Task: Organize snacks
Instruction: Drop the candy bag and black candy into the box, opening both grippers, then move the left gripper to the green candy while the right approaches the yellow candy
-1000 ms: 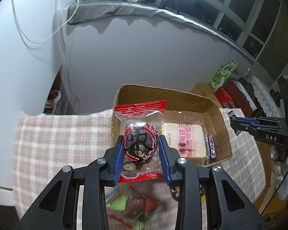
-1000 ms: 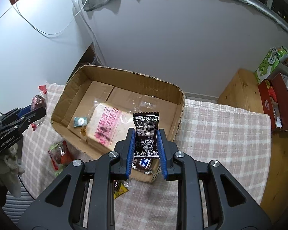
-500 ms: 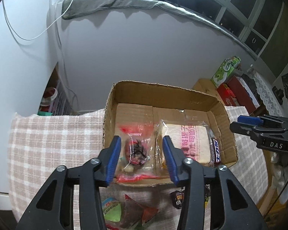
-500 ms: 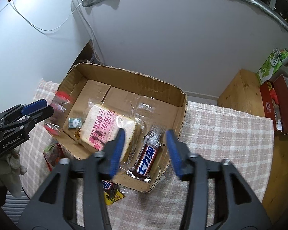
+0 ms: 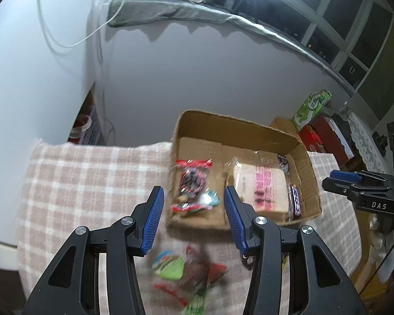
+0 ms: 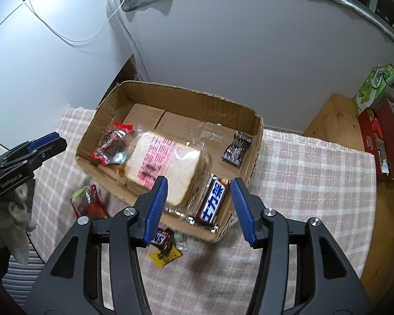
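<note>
A cardboard box [image 5: 223, 120] [image 6: 186, 92] sits on the checked cloth. Inside lie a red sweet packet [image 5: 193, 181] [image 6: 113, 141] at the left, a wrapped bread slice [image 5: 262, 186] [image 6: 165, 162] in the middle, a chocolate bar [image 6: 212, 199] at the near right, and a small black packet [image 6: 236, 147] at the far right. My left gripper [image 5: 193, 194] hovers open over the box's near left edge, holding nothing. My right gripper [image 6: 199, 182] hovers open above the bar and the bread, also holding nothing.
Loose green and red packets [image 5: 186, 270] [image 6: 88, 199] lie on the cloth in front of the box, and a mini bar with a yellow packet [image 6: 165, 244] lies by its near edge. A wooden cabinet [image 6: 336, 115] with a red box [image 6: 380, 141] stands to the right.
Both grippers have opened. The red packet dropped from the left gripper into the box's left side. The small black packet dropped from the right gripper into the box's right side.
</note>
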Demonstrator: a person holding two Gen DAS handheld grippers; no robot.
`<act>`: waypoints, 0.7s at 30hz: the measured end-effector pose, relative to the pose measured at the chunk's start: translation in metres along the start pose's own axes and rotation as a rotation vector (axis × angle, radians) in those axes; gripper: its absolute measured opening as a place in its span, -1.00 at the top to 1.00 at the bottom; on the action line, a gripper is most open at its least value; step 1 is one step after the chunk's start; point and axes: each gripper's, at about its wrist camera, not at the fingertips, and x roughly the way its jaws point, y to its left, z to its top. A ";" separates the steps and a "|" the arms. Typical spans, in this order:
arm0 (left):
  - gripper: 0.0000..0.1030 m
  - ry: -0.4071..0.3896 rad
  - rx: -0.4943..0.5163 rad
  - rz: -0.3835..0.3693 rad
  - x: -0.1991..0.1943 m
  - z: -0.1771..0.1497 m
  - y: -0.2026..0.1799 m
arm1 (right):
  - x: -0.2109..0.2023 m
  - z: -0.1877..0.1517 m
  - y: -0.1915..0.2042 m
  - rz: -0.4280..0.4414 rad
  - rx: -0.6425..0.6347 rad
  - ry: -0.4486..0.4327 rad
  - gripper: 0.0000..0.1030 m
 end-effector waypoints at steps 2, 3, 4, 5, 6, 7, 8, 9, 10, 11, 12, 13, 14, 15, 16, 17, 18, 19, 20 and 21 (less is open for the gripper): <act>0.11 0.002 -0.014 0.006 -0.006 -0.007 0.007 | -0.004 -0.006 0.003 0.009 -0.001 0.000 -0.02; 0.11 0.005 -0.025 0.009 -0.010 -0.012 0.010 | -0.006 -0.009 0.004 0.011 -0.001 0.000 -0.02; 0.11 0.005 -0.035 0.009 -0.012 -0.016 0.013 | -0.008 -0.014 0.006 0.014 0.000 0.001 -0.02; 0.11 0.007 -0.049 0.009 -0.015 -0.021 0.017 | -0.010 -0.017 0.007 0.016 0.001 0.002 -0.02; 0.11 0.011 -0.062 0.009 -0.018 -0.026 0.020 | -0.012 -0.023 0.009 0.022 0.004 0.005 -0.02; 0.11 0.017 -0.077 0.009 -0.020 -0.032 0.024 | -0.013 -0.026 0.009 0.025 0.009 0.007 -0.02; 0.11 0.023 -0.096 0.009 -0.022 -0.039 0.027 | -0.015 -0.032 0.010 0.030 0.015 0.010 -0.02; 0.11 0.026 -0.106 0.010 -0.023 -0.043 0.029 | -0.015 -0.036 0.011 0.036 0.022 0.014 -0.02; 0.11 0.030 -0.119 0.011 -0.024 -0.048 0.031 | -0.016 -0.043 0.011 0.044 0.031 0.020 -0.02; 0.11 0.035 -0.135 0.008 -0.025 -0.054 0.033 | -0.016 -0.048 0.011 0.050 0.040 0.026 -0.02; 0.11 0.039 -0.142 0.006 -0.025 -0.058 0.034 | -0.015 -0.055 0.012 0.060 0.049 0.036 -0.02; 0.11 0.047 -0.148 0.005 -0.025 -0.062 0.034 | -0.013 -0.061 0.013 0.064 0.053 0.047 -0.02; 0.11 0.056 -0.152 0.005 -0.025 -0.068 0.035 | -0.011 -0.066 0.014 0.065 0.054 0.059 -0.02; 0.11 0.063 -0.155 0.003 -0.025 -0.073 0.034 | -0.007 -0.073 0.015 0.065 0.055 0.074 -0.02; 0.11 0.071 -0.158 0.000 -0.024 -0.078 0.034 | -0.003 -0.078 0.017 0.065 0.057 0.086 -0.02; 0.11 0.082 -0.161 -0.004 -0.022 -0.083 0.033 | 0.000 -0.083 0.018 0.067 0.059 0.099 -0.02; 0.11 0.088 -0.163 -0.007 -0.022 -0.088 0.032 | 0.005 -0.088 0.019 0.069 0.061 0.115 -0.02; 0.11 0.095 -0.165 -0.012 -0.021 -0.093 0.031 | 0.009 -0.093 0.020 0.069 0.061 0.125 -0.02; 0.11 0.104 -0.165 -0.015 -0.020 -0.097 0.029 | 0.013 -0.096 0.021 0.068 0.059 0.134 -0.02; 0.11 0.111 -0.164 -0.020 -0.019 -0.102 0.029 | 0.017 -0.099 0.022 0.067 0.054 0.143 -0.02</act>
